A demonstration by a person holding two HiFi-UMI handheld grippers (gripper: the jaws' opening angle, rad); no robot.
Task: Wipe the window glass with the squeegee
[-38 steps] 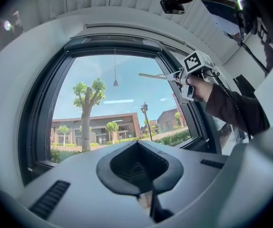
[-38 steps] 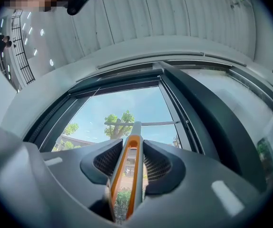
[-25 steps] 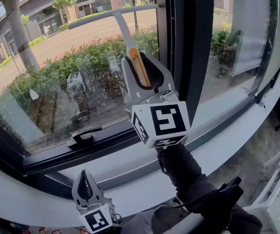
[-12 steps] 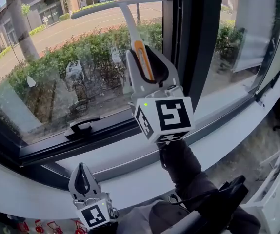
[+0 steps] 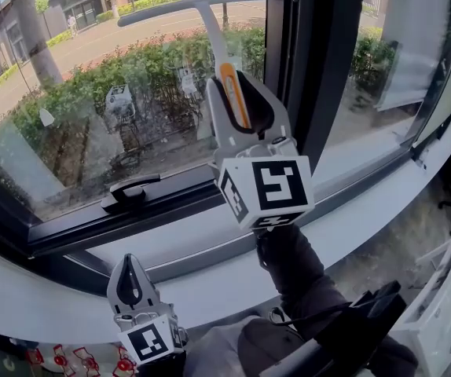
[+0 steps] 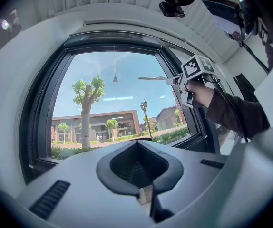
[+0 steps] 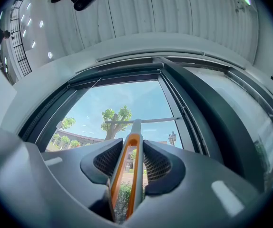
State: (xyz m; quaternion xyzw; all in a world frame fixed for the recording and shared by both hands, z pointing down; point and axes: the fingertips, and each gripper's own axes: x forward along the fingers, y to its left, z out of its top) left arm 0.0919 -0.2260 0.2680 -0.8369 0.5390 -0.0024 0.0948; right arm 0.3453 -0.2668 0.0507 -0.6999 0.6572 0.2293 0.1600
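Note:
The squeegee (image 5: 224,69) has a grey handle with an orange stripe and a long grey blade (image 5: 194,6) across its top. The blade lies against the window glass (image 5: 76,108), high on the left pane. My right gripper (image 5: 237,100) is shut on the handle, just left of the dark mullion (image 5: 320,69). In the right gripper view the orange-striped handle (image 7: 127,165) runs up between the jaws to the blade (image 7: 141,121). My left gripper (image 5: 129,269) hangs low by the sill, shut and empty. The left gripper view shows the right gripper (image 6: 193,72) raised at the glass.
A black window handle (image 5: 131,191) sits on the lower frame of the left pane. The white sill (image 5: 210,281) curves below it. A second pane (image 5: 390,61) lies right of the mullion. Trees, hedges and a road show outside.
The squeegee blade sits a little higher and further right on the glass than a second ago. My left gripper has stayed low by the sill, still shut.

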